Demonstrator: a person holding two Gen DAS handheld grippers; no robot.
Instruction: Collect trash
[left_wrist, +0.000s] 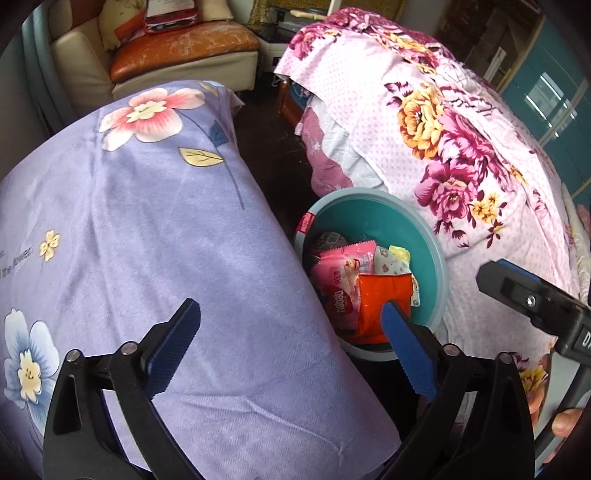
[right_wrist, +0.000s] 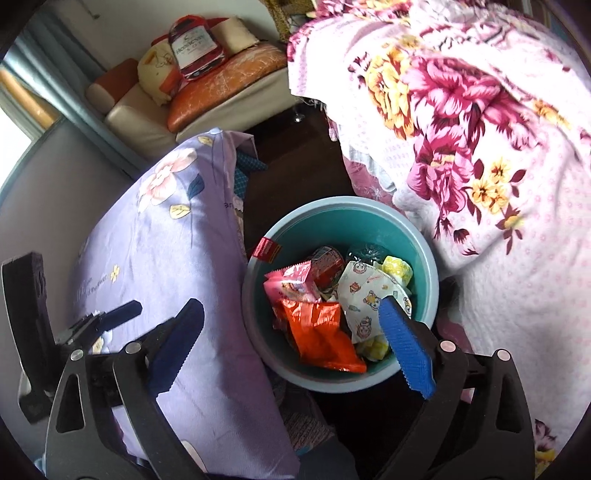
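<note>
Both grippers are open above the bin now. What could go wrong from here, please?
1. The orange wrapper lies high on the pile in the teal bin; with more trash pushed in, it may slide out.
2. The bin stands squeezed between the purple cloth and the pink floral cloth, so a knock from the right gripper could tip it.
3. The left gripper hangs over the purple cloth and may snag it.

Left gripper (left_wrist: 291, 314): jaws spread wide, nothing between the pads, pointing steeply down. Right gripper (right_wrist: 291, 314): same, jaws wide apart and empty, angled down. A fingertip (left_wrist: 567, 424) shows at the right gripper's handle.
</note>
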